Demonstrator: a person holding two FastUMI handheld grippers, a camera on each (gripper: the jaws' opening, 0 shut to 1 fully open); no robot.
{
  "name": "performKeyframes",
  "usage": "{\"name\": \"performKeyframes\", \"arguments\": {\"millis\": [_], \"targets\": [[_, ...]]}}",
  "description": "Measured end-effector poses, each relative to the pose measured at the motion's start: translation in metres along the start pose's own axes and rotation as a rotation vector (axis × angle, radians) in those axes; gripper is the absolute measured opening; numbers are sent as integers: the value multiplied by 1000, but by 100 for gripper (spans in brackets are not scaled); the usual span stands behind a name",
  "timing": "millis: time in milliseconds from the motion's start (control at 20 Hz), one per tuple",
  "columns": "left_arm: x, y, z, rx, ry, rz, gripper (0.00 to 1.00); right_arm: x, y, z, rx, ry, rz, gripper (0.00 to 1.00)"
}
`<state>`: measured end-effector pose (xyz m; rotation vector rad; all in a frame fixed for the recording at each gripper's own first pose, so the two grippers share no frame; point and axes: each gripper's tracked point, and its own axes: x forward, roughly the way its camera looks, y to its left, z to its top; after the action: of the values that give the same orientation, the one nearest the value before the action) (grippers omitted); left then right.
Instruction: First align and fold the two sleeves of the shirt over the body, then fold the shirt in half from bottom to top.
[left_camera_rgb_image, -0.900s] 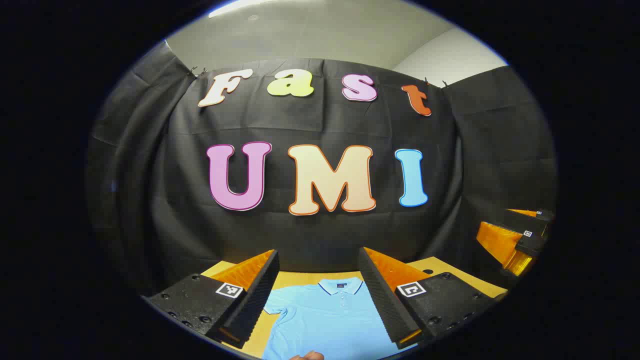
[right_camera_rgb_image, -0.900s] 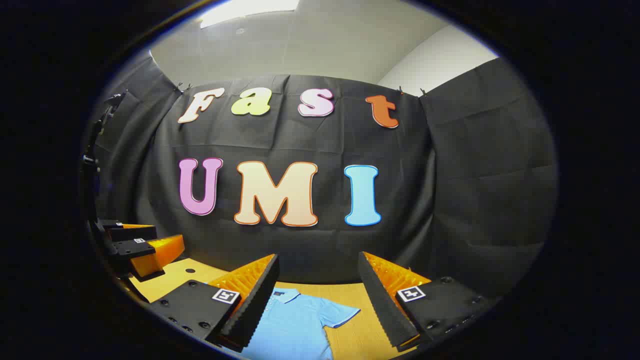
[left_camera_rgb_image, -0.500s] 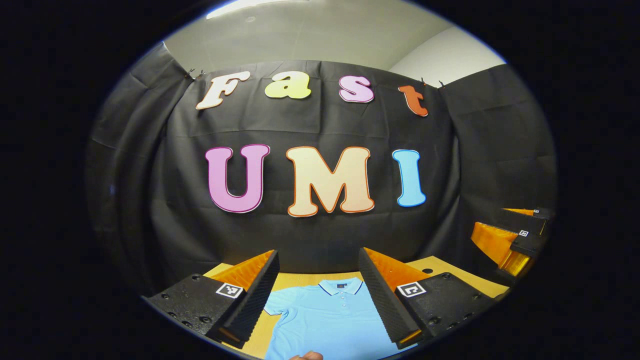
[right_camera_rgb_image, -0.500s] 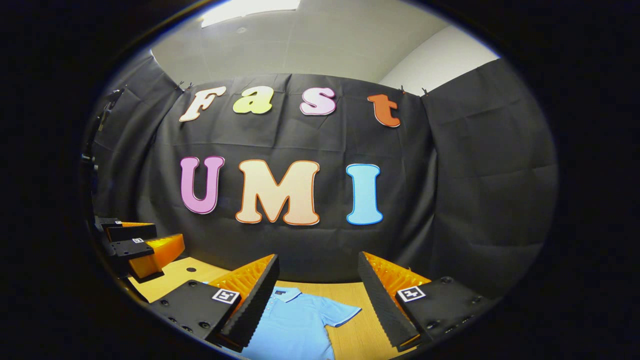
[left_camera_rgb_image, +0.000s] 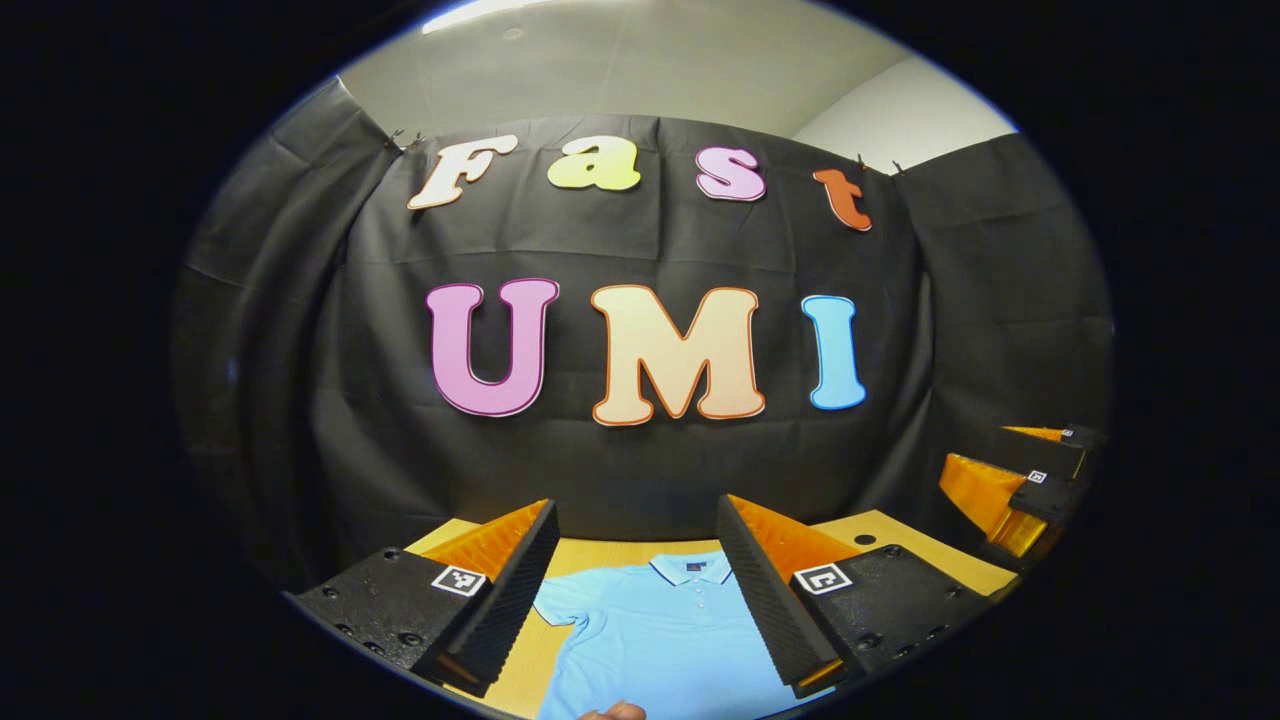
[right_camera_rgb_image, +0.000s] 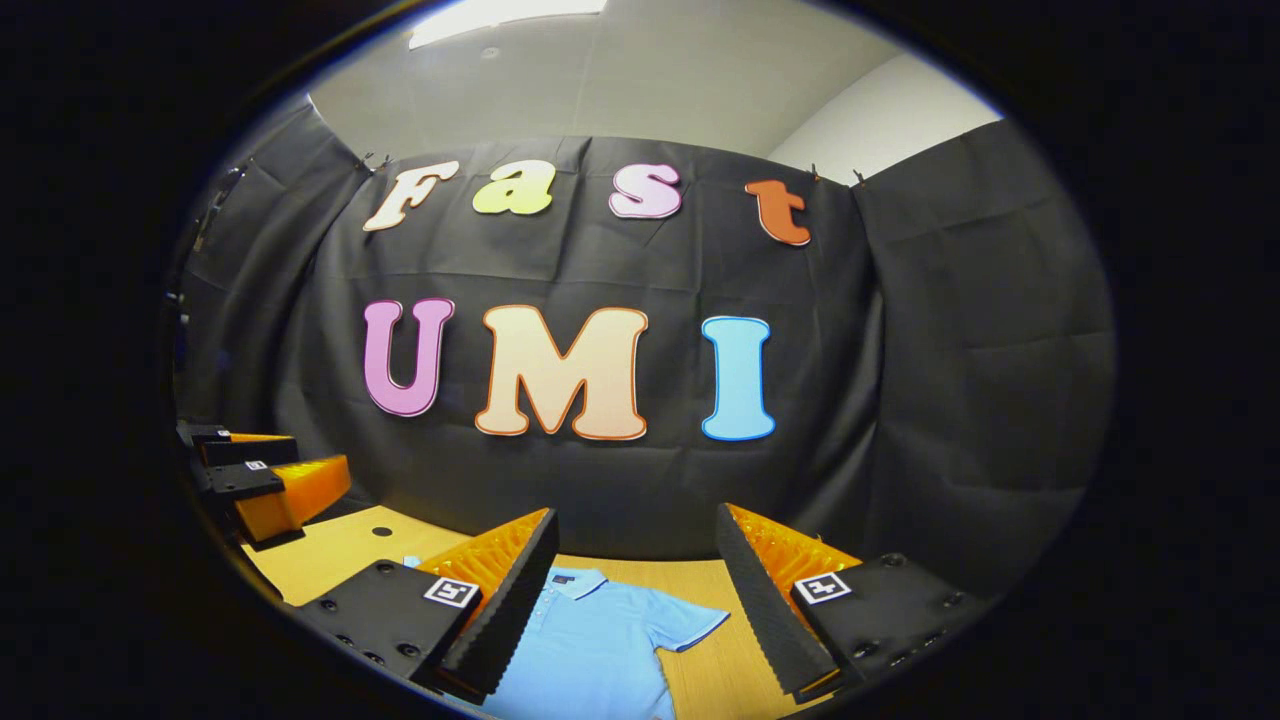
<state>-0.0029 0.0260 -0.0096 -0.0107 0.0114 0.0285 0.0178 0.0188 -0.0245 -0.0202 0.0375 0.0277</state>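
Observation:
A light blue polo shirt (left_camera_rgb_image: 660, 630) lies flat on the wooden table (left_camera_rgb_image: 580, 557), collar toward the booth's wall. My left gripper (left_camera_rgb_image: 636, 535) hangs open above it, its fingers framing the collar and chest. In the right gripper view the shirt (right_camera_rgb_image: 590, 640) shows its collar and one short sleeve (right_camera_rgb_image: 690, 625) spread out sideways. My right gripper (right_camera_rgb_image: 636, 540) is open above that part, nothing between its fingers. The right gripper (left_camera_rgb_image: 1020, 490) also shows at the far right of the left gripper view, and the left gripper (right_camera_rgb_image: 265, 485) at the far left of the right gripper view.
The table (right_camera_rgb_image: 330, 550) has a small dark hole (right_camera_rgb_image: 381, 531) near its back edge. Black cloth walls close the booth behind and at both sides. A fingertip (left_camera_rgb_image: 612, 712) pokes in at the bottom of the left gripper view.
Both views have shifted slightly, the shirt sliding a little right in the left gripper view and more table showing in the right gripper view. Both grippers stay open.

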Motion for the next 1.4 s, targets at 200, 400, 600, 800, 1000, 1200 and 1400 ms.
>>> {"name": "performKeyframes", "arguments": {"millis": [200,400,600,800,1000,1200,1400], "targets": [[6,8,5,-8,-11,9,95,32,-11,-12,-30,-10,-24,100],[11,16,13,13,-36,11,95,72,-29,-41,-44,27,-65,98],[21,29,5,22,-16,23,95,114,-44,-84,-60,95,-93,98],[31,45,-3,35,10,48,95,150,-56,-135,-68,180,-118,99],[43,55,-9,55,30,59,95,180,-69,-193,-70,279,-148,99],[50,57,-12,68,38,54,95,198,-83,-248,-69,381,-185,99],[56,60,-18,72,57,56,95,205,-92,-301,-57,488,-199,99]]}}
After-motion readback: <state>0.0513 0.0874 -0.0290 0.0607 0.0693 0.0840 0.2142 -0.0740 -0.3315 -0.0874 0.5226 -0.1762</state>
